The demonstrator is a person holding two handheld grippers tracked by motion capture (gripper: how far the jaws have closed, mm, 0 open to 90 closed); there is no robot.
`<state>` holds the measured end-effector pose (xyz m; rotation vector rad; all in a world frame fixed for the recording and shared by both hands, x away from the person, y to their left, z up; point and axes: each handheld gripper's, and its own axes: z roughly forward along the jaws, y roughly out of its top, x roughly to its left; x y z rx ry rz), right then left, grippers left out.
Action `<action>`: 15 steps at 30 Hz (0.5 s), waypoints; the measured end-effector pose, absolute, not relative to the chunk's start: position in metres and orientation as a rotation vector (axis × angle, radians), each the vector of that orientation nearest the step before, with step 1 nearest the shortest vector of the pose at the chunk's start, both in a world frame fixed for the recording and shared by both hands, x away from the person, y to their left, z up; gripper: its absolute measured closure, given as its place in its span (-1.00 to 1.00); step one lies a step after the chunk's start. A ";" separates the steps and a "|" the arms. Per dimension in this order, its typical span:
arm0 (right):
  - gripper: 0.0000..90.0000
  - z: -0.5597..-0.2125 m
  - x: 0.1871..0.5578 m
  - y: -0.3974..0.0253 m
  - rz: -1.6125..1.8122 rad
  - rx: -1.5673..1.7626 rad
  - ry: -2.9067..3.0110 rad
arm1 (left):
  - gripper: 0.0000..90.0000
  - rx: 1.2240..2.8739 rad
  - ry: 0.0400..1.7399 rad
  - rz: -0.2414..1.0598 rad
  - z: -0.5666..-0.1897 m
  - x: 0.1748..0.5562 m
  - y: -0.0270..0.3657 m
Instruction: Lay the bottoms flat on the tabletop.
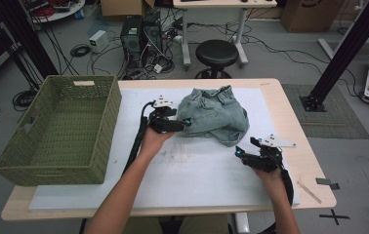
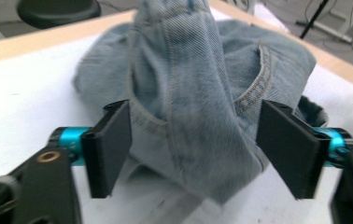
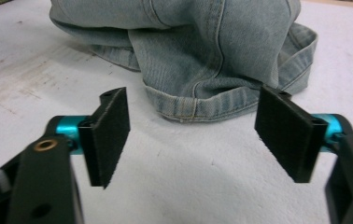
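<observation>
- The right gripper sits nearest the person, low over the white mat on the right side of the surface. Its jaws stand wide apart and hold nothing.
- In the right gripper view the right gripper points at the hemmed edge of the denim shorts; the hem lies just ahead of the jaw tips, not between them and not touching them.
- The left gripper is farther in, at the left edge of the denim shorts. Its jaws are also spread wide.
- In the left gripper view the left gripper has a raised fold of the denim shorts sitting between its jaws. The cloth lies close to both pads, but they are not pressed shut on it.
- The shorts lie crumpled in a heap on the mat, at the middle of the far half of the surface, waistband toward the far edge.
- A green woven basket stands at the left edge of the surface, well apart from the shorts.
- Beyond the surface a black stool stands on the floor.
</observation>
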<state>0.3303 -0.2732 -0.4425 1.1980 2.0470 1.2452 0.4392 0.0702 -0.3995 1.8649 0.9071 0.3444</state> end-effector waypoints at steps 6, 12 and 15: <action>0.03 -0.444 0.333 -0.269 1.231 1.204 2.075 | 0.44 1.960 0.942 0.399 -0.411 0.448 0.052; 0.16 -0.442 0.339 -0.261 1.215 1.195 2.107 | 0.85 1.935 0.937 0.450 -0.413 0.440 0.061; 0.19 -0.440 0.342 -0.257 1.215 1.191 2.118 | 0.85 1.887 0.949 0.428 -0.412 0.436 0.072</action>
